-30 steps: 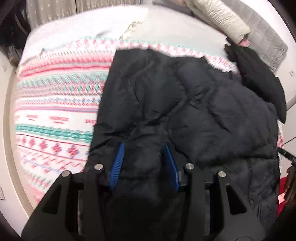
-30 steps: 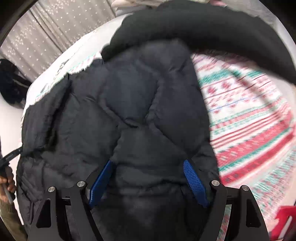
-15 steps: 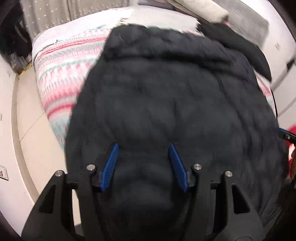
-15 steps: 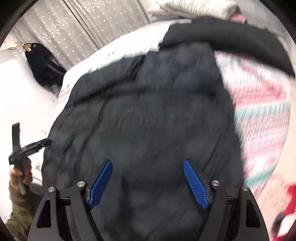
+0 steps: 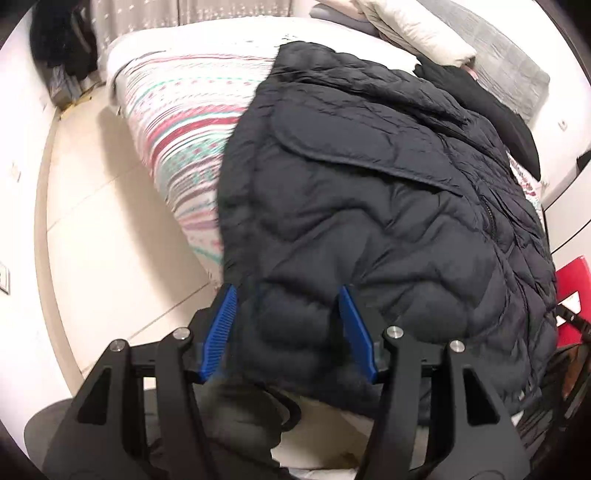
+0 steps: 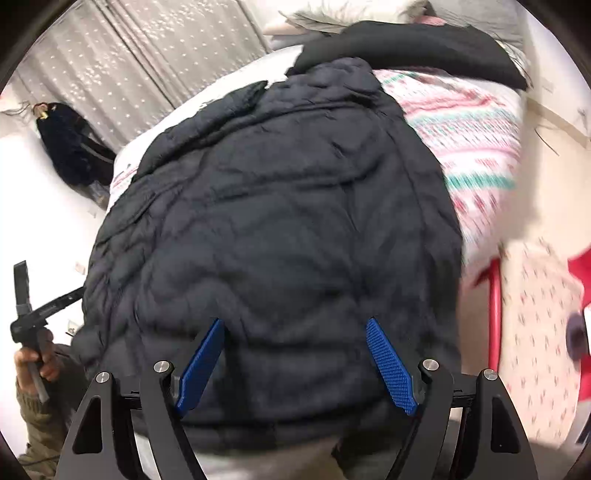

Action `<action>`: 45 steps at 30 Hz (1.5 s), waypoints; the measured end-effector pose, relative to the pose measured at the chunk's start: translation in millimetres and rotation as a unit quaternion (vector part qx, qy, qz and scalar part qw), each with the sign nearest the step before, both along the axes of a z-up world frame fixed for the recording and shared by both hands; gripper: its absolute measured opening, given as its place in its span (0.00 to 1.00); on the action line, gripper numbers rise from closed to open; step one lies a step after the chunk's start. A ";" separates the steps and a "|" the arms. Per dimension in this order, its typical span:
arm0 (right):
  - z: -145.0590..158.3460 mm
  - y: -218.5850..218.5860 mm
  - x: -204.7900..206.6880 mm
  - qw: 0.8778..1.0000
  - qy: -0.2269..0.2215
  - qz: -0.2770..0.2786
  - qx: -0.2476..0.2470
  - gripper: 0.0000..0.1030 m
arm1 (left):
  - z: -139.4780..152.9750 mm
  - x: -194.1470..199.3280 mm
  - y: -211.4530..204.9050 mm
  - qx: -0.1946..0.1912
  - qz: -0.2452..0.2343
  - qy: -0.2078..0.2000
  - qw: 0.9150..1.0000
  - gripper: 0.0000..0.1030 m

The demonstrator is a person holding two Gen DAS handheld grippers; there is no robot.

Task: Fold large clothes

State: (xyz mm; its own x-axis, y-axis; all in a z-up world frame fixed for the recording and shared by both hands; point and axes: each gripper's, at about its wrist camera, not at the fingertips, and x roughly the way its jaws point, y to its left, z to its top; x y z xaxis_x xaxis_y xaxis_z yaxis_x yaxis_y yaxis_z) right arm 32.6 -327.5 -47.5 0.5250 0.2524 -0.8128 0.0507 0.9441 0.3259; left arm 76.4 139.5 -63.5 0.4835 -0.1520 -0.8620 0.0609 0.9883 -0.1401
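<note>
A dark navy quilted puffer jacket (image 5: 369, 203) lies spread over the bed, and its near hem hangs past the bed's edge. In the left wrist view my left gripper (image 5: 290, 310) has its blue pads (image 5: 221, 328) on a thick bulge of the hem. In the right wrist view the jacket (image 6: 277, 221) fills the frame, and my right gripper (image 6: 295, 343) stands wide with the padded hem bunched between its pads (image 6: 388, 369). A person's hand (image 6: 33, 362) at the far left holds the other gripper's handle.
The bed carries a pink, white and teal patterned blanket (image 5: 177, 147). A black garment (image 5: 498, 110) and pillows (image 5: 417, 33) lie at its far end. Pale tiled floor (image 5: 110, 240) runs along the left side. A red frame (image 6: 493, 314) stands at the right, dark bags (image 6: 74, 155) by the curtain.
Both grippers have drawn back toward the bed's near edge, dragging the jacket along. More floor shows, and the hem now hangs off the mattress. The left pads stand wider apart.
</note>
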 end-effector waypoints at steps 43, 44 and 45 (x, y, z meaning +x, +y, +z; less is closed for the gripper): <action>-53.0 -94.0 -36.6 0.947 0.035 -0.208 0.240 0.26 | -84.4 1.6 99.5 -0.277 0.170 0.107 0.940 0.57; -53.3 -93.9 -36.4 0.948 0.037 -0.210 0.238 0.28 | -87.8 3.2 97.4 -0.276 0.166 0.117 0.939 0.58; -54.6 -93.9 -35.8 0.947 0.040 -0.212 0.238 0.32 | -91.7 5.0 93.2 -0.281 0.157 0.130 0.938 0.58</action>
